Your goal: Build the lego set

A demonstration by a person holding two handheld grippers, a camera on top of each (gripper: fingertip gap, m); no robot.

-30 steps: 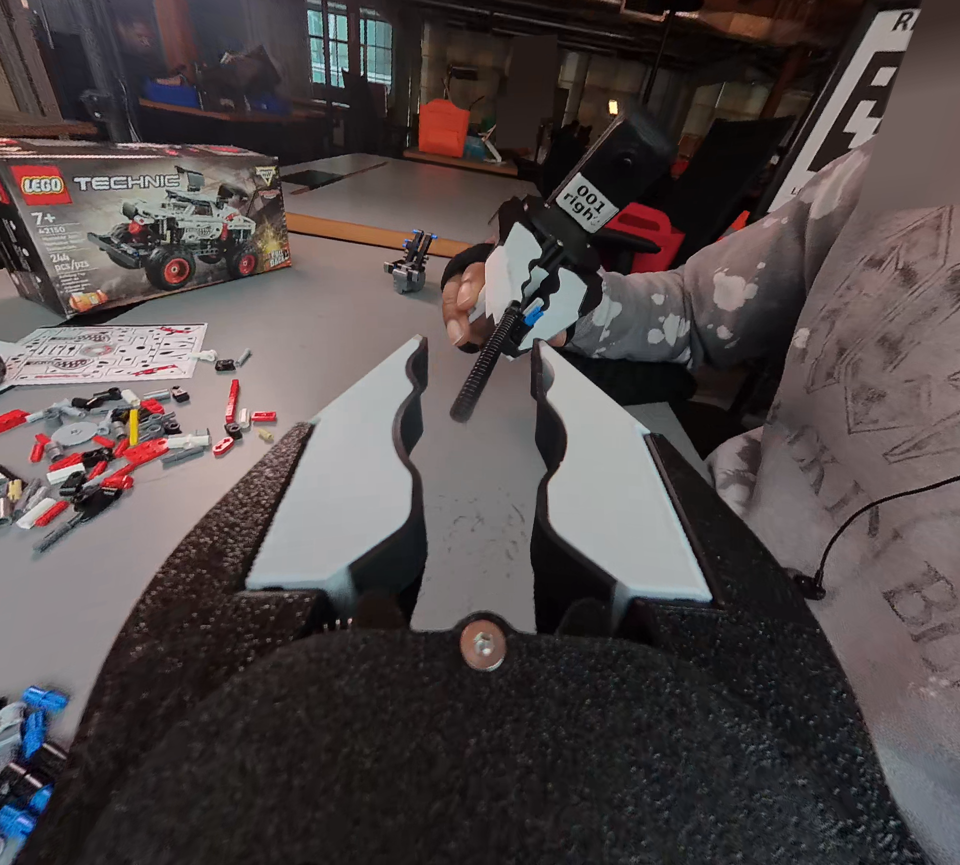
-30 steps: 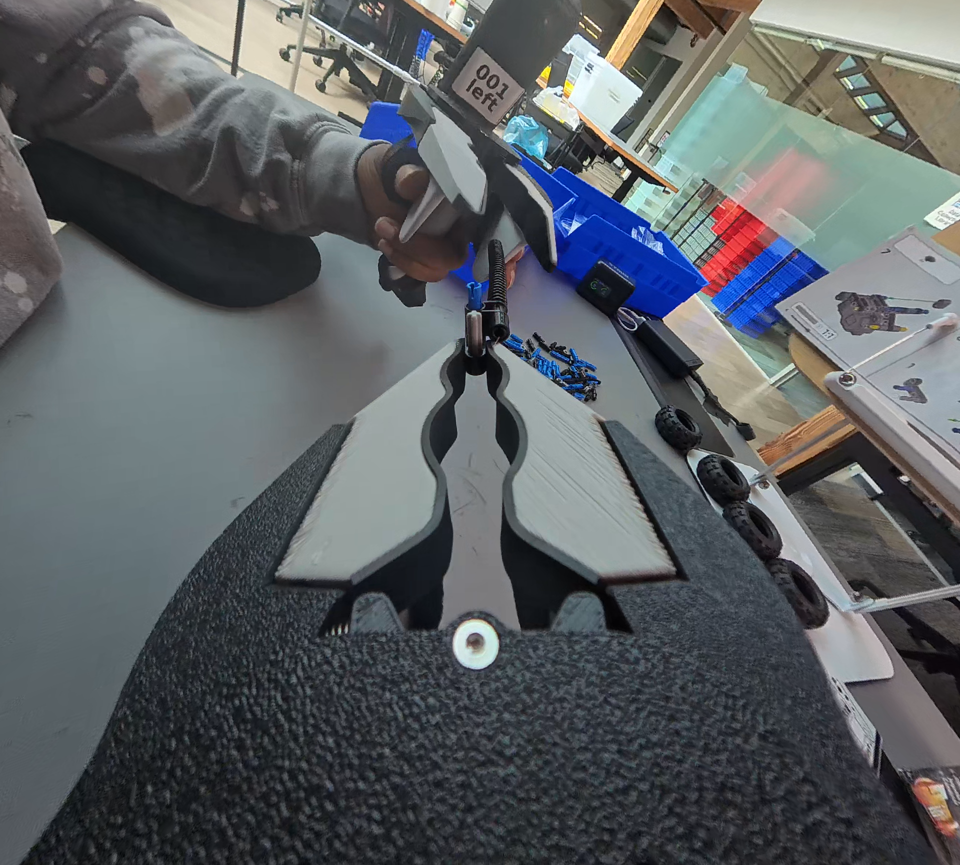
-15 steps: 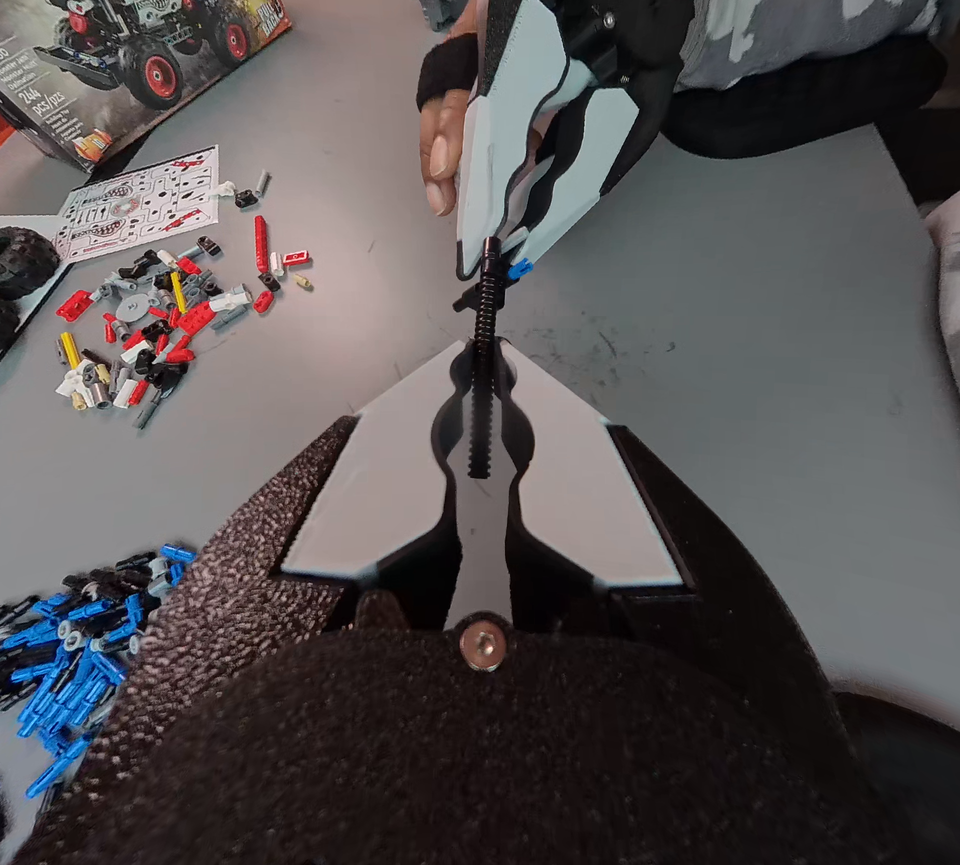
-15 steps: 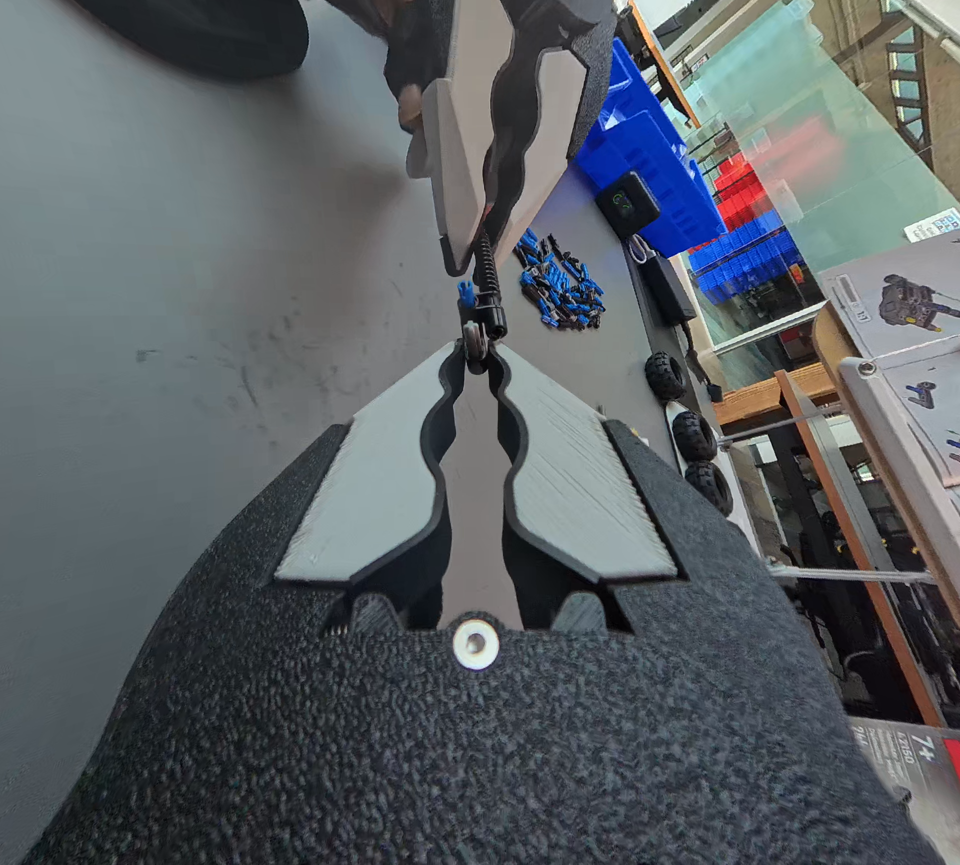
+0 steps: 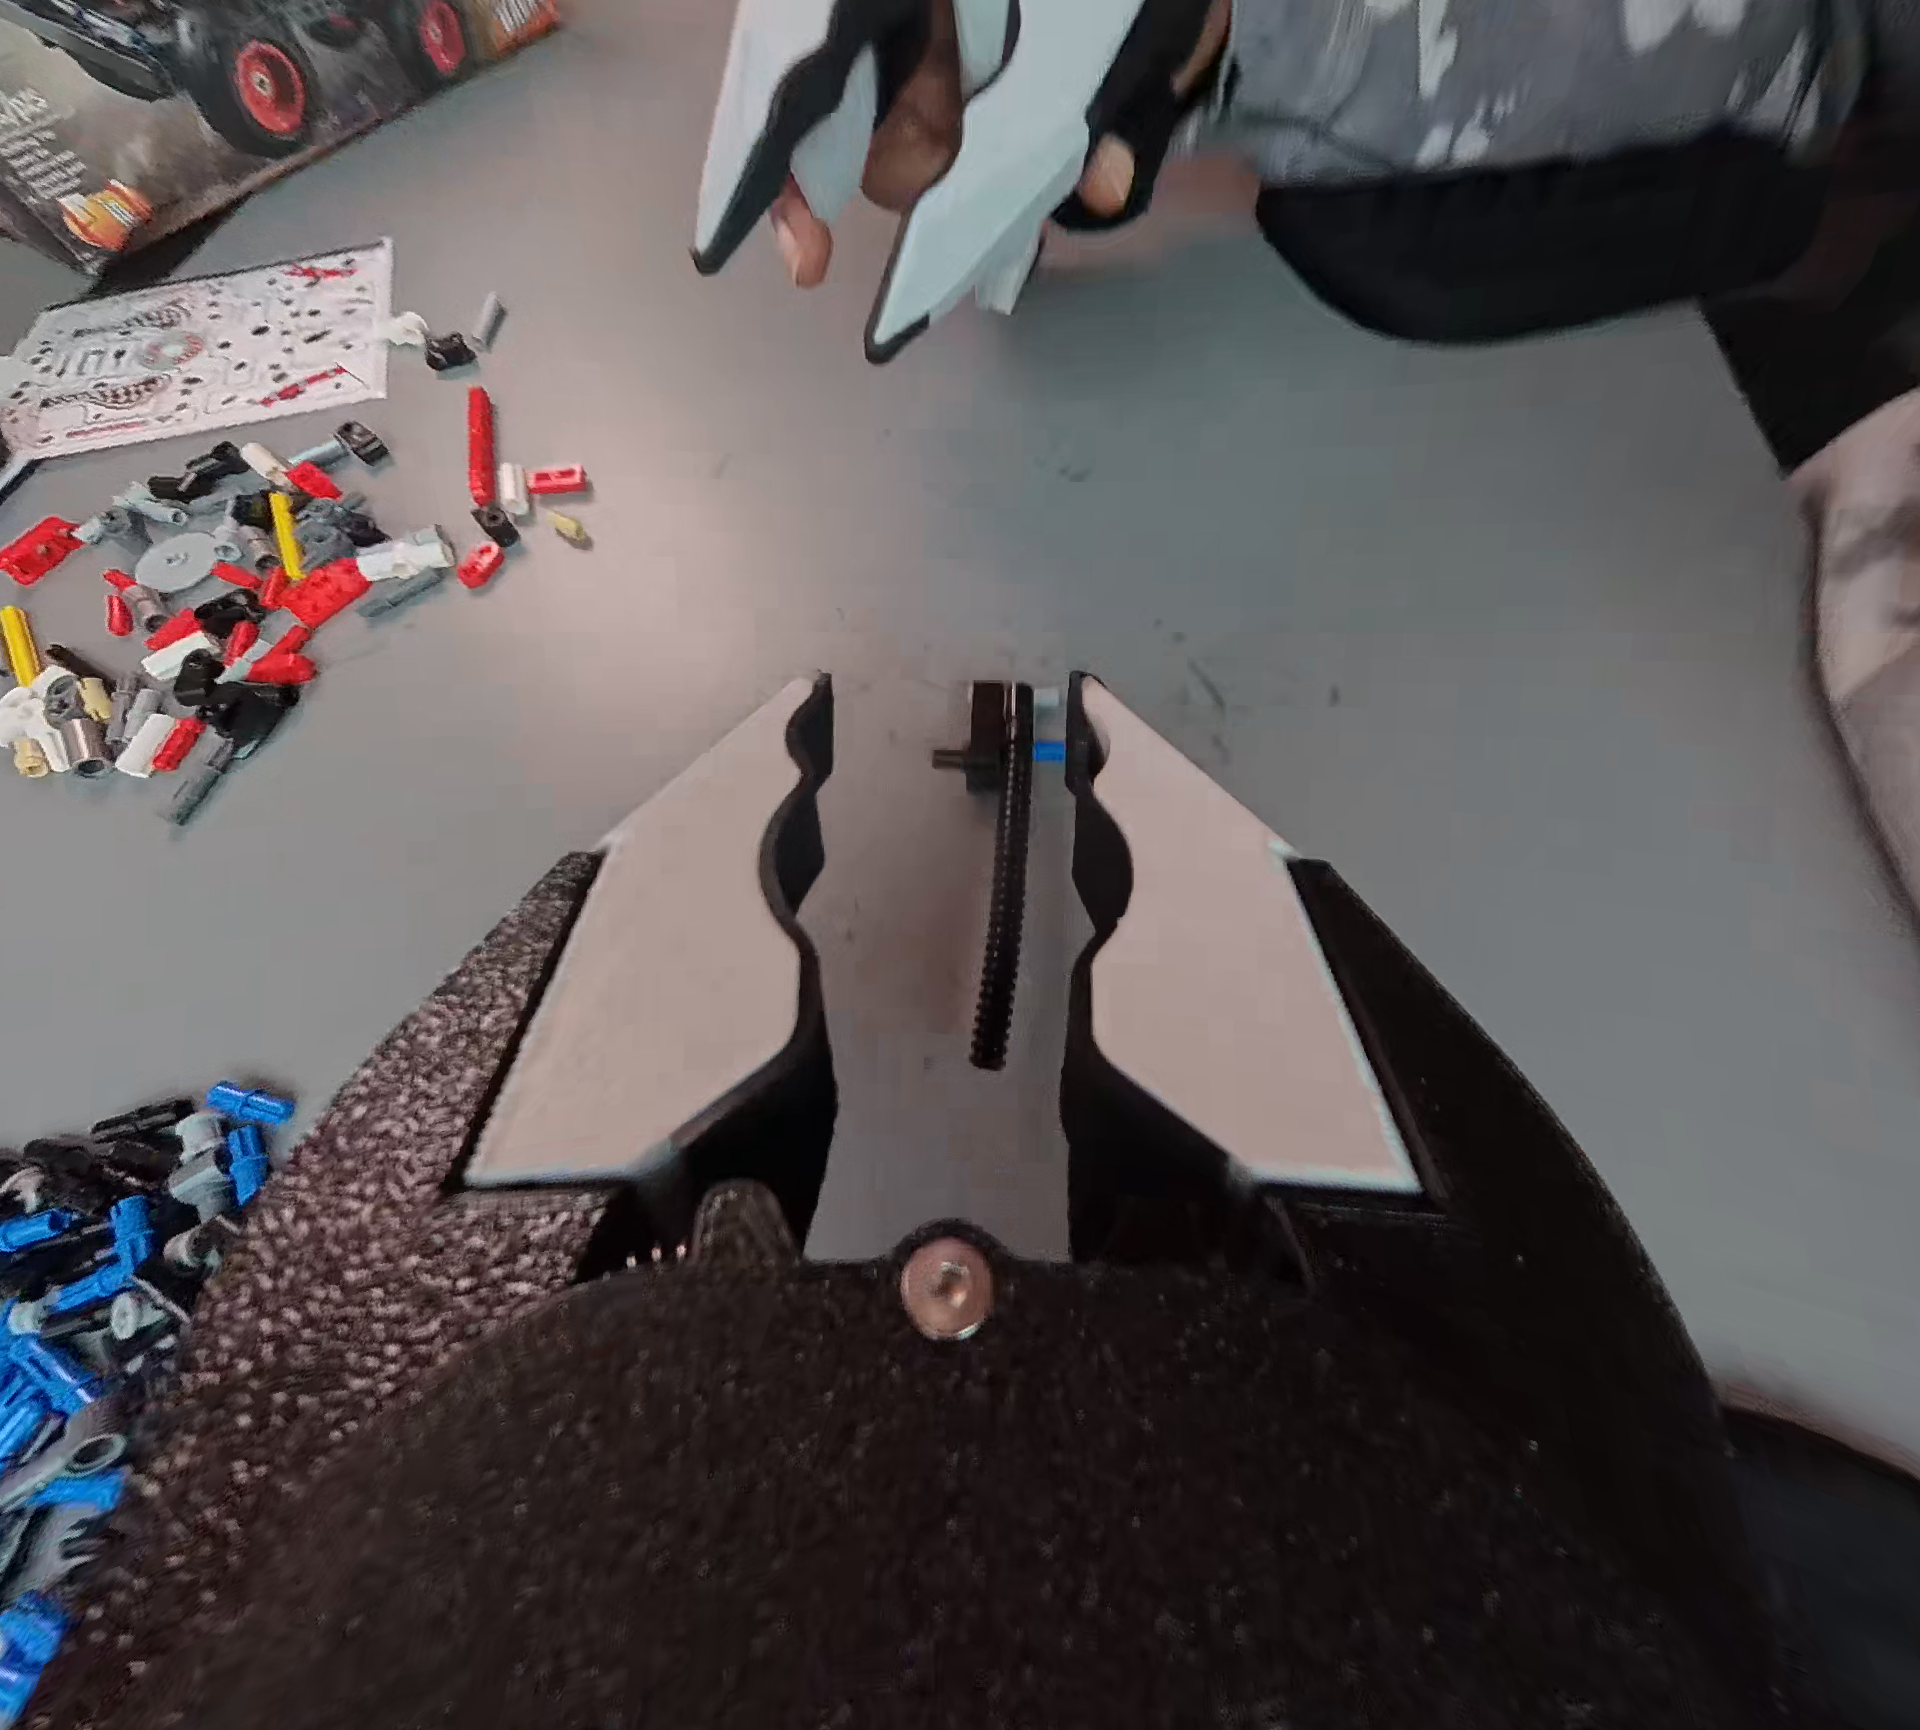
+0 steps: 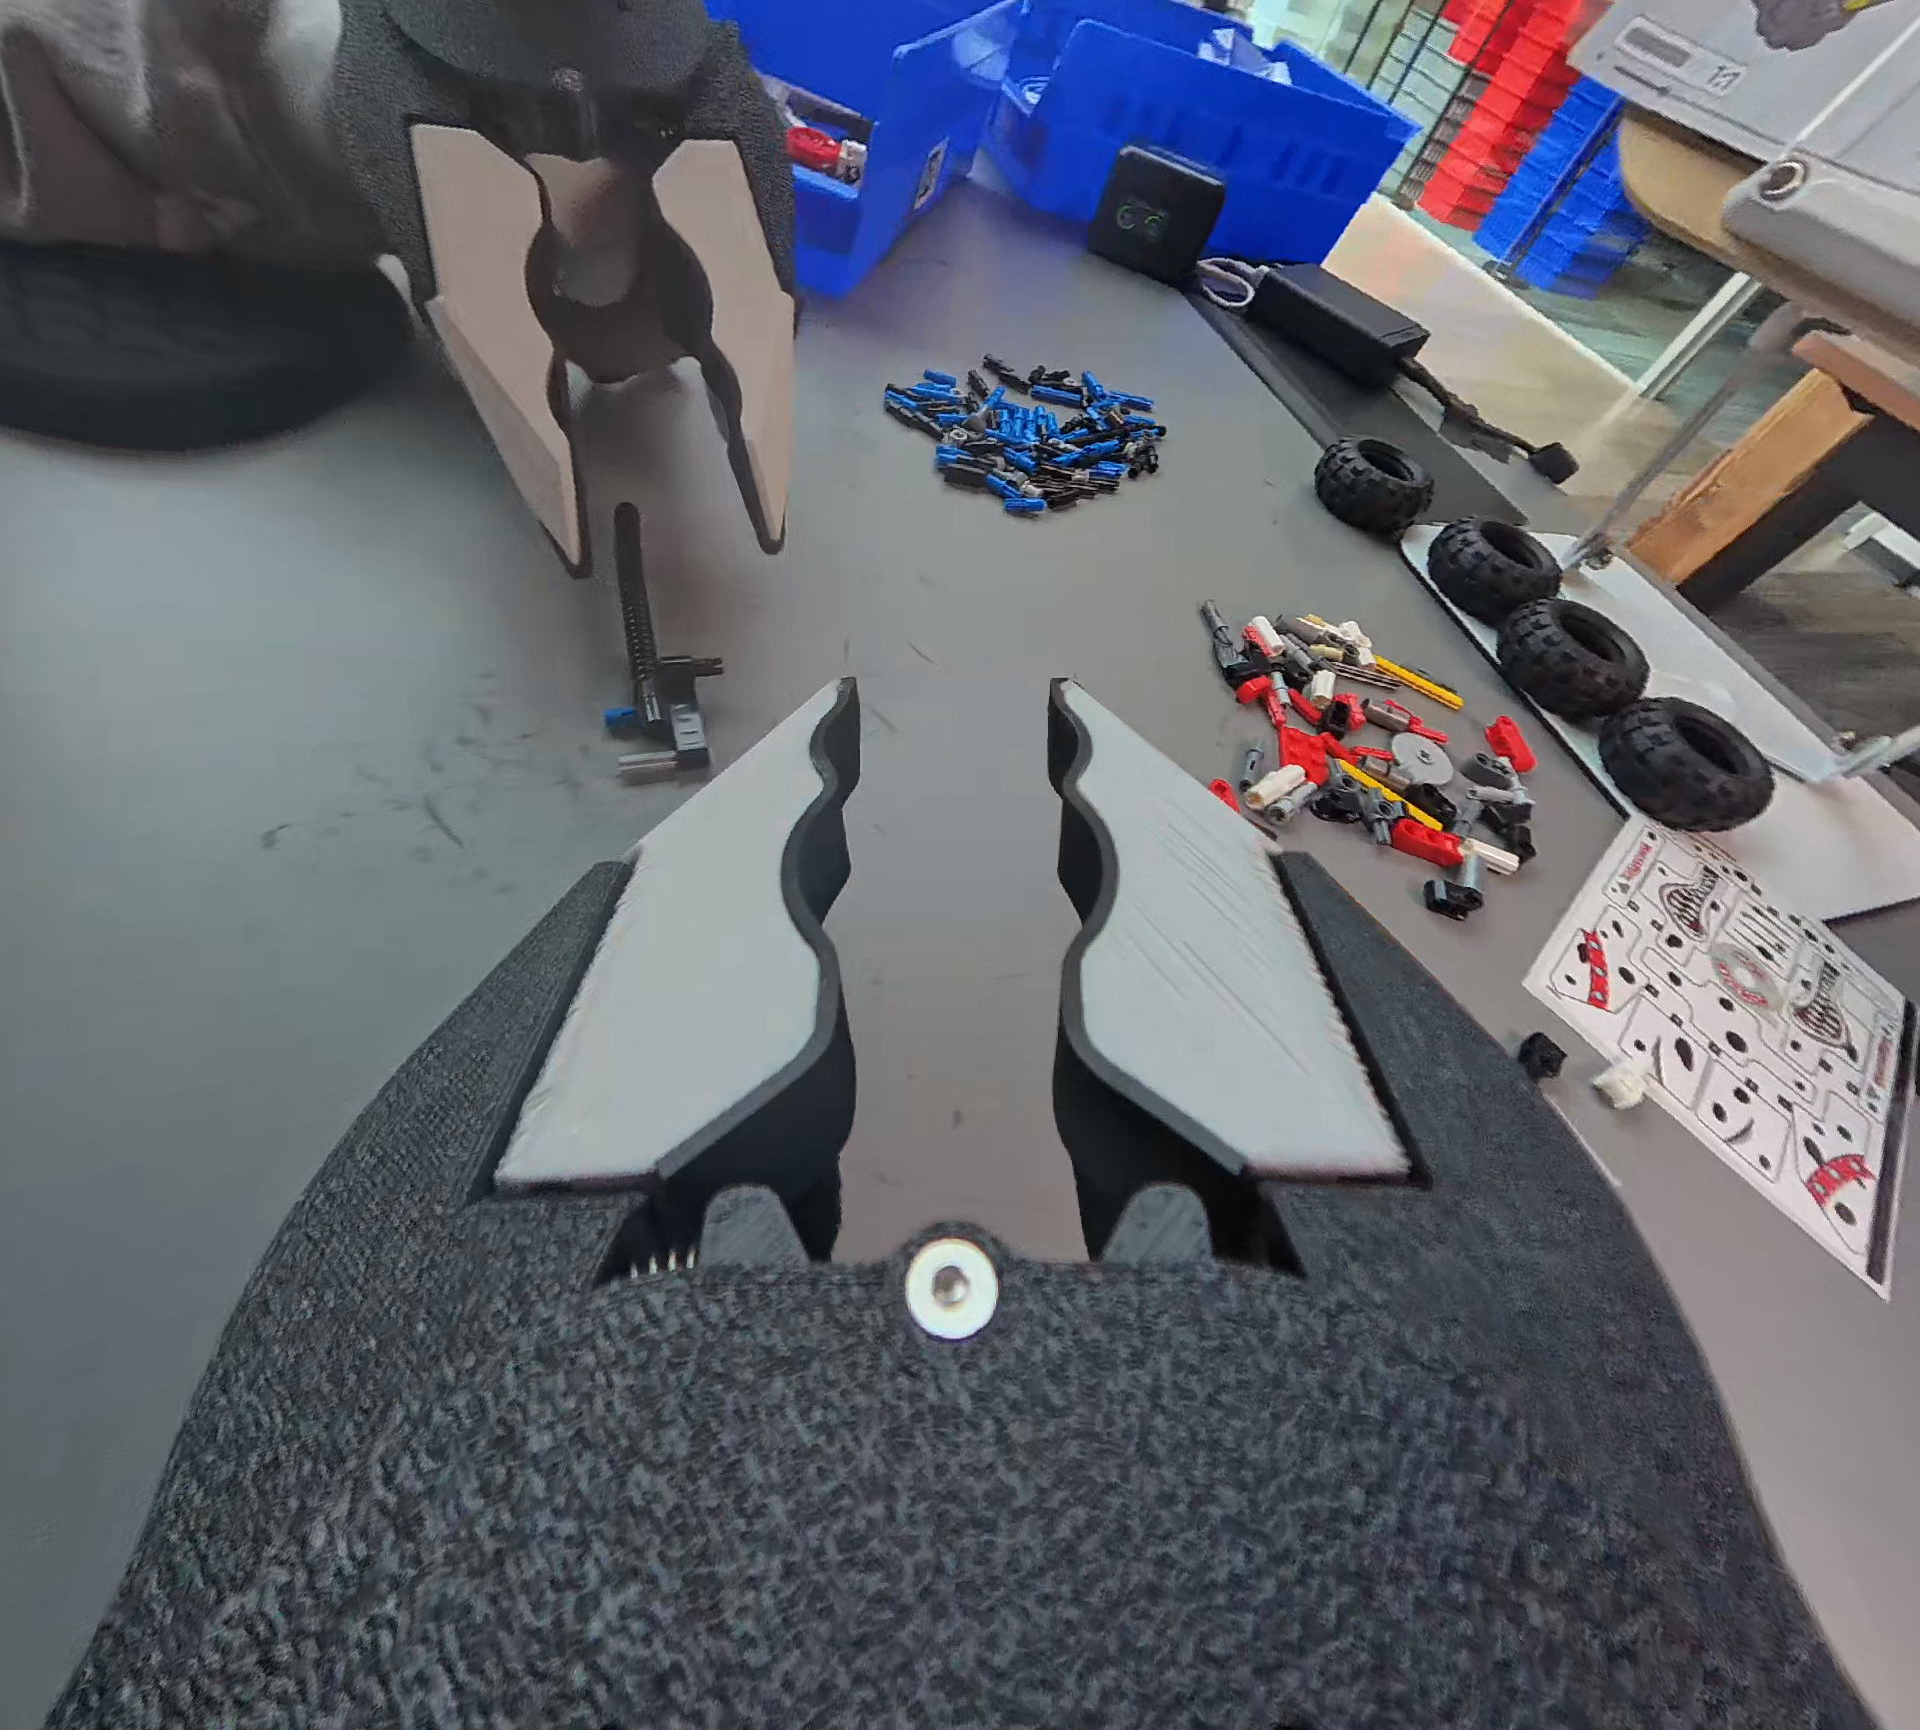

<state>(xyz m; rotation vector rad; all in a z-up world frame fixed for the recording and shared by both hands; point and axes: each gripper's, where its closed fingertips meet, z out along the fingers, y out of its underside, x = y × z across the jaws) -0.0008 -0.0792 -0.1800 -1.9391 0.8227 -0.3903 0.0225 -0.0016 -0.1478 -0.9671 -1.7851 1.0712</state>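
From my left wrist view, my left gripper (image 5: 948, 693) stood wide apart, holding nothing. The black ribbed lego axle with its black connector and blue pin (image 5: 1004, 859) lay on the grey table (image 5: 1351, 600) between my fingers, close against the one at 3 o'clock (touching or not, I could not tell). My right gripper (image 5: 800, 309) hung at 12 o'clock, spread and empty. A loose heap of red, grey and black lego parts (image 5: 239, 579) sat at 9 o'clock.

From my right wrist view, my right gripper (image 6: 951, 693) gaped wide over bare table. The axle assembly (image 6: 649, 652) lay at 10 o'clock, just below the open left gripper (image 6: 675, 548). Four black knobbly tyres (image 6: 1569, 657) lined up at 3 o'clock.
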